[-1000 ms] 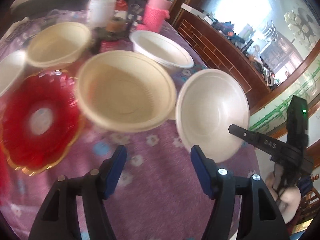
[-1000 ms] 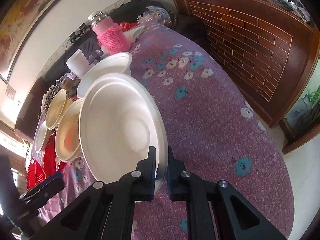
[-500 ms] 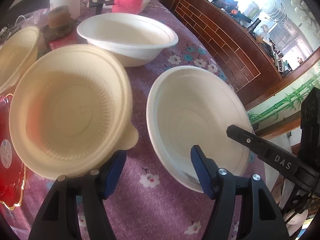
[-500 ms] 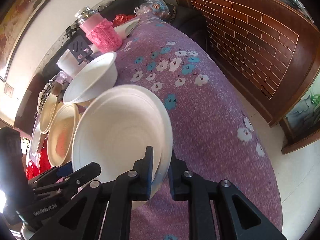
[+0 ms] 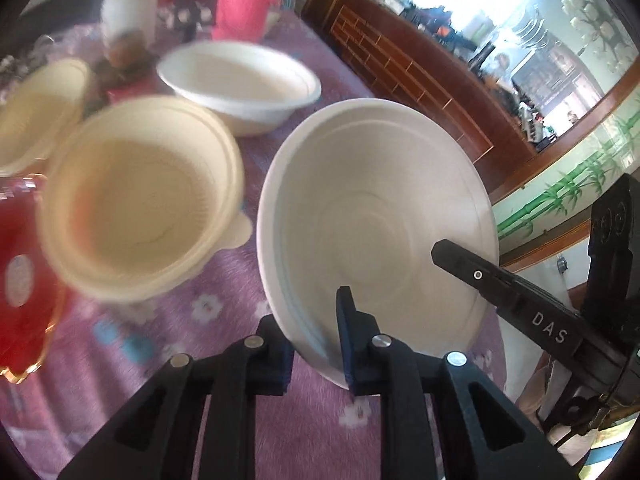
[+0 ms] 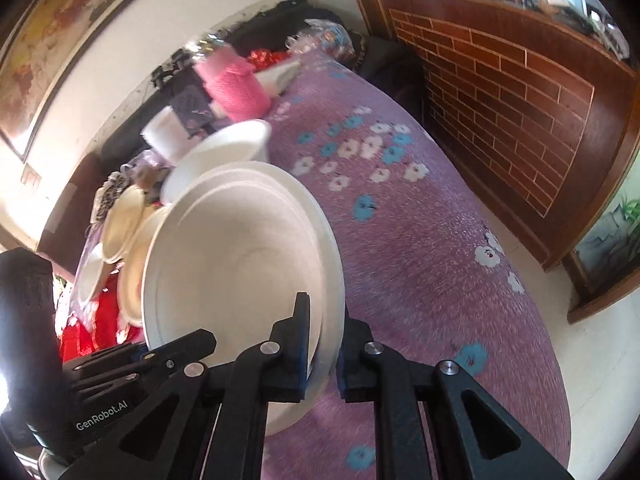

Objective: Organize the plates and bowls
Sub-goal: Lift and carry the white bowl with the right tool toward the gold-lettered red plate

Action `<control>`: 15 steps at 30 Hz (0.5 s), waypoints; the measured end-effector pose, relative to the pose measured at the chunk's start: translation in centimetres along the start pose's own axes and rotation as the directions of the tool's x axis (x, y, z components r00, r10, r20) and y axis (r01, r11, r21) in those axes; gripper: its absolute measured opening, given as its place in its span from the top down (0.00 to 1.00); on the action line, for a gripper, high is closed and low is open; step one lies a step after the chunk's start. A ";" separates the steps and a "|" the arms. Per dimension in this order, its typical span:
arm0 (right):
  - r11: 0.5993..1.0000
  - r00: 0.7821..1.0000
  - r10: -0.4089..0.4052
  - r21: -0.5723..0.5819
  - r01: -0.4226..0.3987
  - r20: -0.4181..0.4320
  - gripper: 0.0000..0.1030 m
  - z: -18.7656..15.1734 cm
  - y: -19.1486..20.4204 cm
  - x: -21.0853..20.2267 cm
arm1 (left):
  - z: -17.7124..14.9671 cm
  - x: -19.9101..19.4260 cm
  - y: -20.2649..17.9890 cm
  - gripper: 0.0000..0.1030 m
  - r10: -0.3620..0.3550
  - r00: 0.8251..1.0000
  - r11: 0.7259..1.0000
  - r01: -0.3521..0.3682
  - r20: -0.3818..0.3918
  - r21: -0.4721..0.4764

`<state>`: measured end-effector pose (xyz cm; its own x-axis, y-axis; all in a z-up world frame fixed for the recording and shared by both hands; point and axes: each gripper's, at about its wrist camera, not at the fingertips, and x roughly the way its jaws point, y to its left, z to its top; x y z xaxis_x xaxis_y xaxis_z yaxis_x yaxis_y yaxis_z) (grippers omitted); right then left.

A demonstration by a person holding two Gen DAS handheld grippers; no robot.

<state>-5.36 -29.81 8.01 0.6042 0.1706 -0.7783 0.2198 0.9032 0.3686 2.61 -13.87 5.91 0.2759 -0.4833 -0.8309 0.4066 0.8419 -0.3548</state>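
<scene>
A white plate (image 5: 380, 208) is tilted above the purple flowered tablecloth (image 5: 224, 320). My left gripper (image 5: 314, 344) is shut on its near rim. My right gripper (image 6: 322, 354) is shut on its opposite rim, and the plate also shows in the right wrist view (image 6: 236, 264). The right gripper's finger (image 5: 500, 280) reaches in over the plate from the right. A cream bowl (image 5: 144, 200) sits left of the plate, and a white bowl (image 5: 240, 80) sits behind it. A second cream bowl (image 5: 40, 112) sits far left.
A red plate (image 5: 20, 280) lies at the left edge. A pink knitted jar (image 5: 246, 4) and a white cup (image 5: 128, 12) stand at the table's back. A brick-patterned wooden counter (image 6: 512, 92) runs along the table's right side.
My left gripper was open in front of the plate and has closed on its near rim. The plate, held by the right gripper, has tilted up and come closer to the left camera.
</scene>
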 end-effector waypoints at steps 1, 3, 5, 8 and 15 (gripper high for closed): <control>1.000 1.000 0.008 -0.013 -0.008 0.008 0.89 -0.1 0.8 -0.6 | -0.5 -1.4 0.1 0.82 0.009 1.000 1.000 -0.009 0.027 0.002; 0.999 0.999 0.027 -0.047 -0.027 0.017 0.89 -0.4 2.7 -1.5 | -1.3 -3.6 0.8 0.82 0.022 0.997 1.000 -0.022 0.068 -0.006; 0.995 0.999 0.043 -0.086 -0.041 0.021 0.89 -0.8 4.8 -2.1 | -2.3 -5.6 1.8 0.82 0.033 0.994 0.999 -0.030 0.101 -0.029; 0.988 0.998 0.065 -0.141 -0.062 0.016 0.89 -1.6 8.2 -2.3 | -4.2 -9.3 4.3 0.82 0.051 0.988 0.996 -0.039 0.148 -0.083; 0.945 0.986 0.163 -0.282 -0.167 -0.039 0.89 -4.6 19.1 -0.9 | -8.7 -16.0 11.2 0.83 0.175 0.953 0.971 -0.125 0.247 -0.203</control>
<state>-5.22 -10.93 13.47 0.6019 0.3306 -0.7269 -0.1093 0.9358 0.3352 -4.81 5.42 11.51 0.5488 -0.3730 -0.7481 0.1831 0.9269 -0.3278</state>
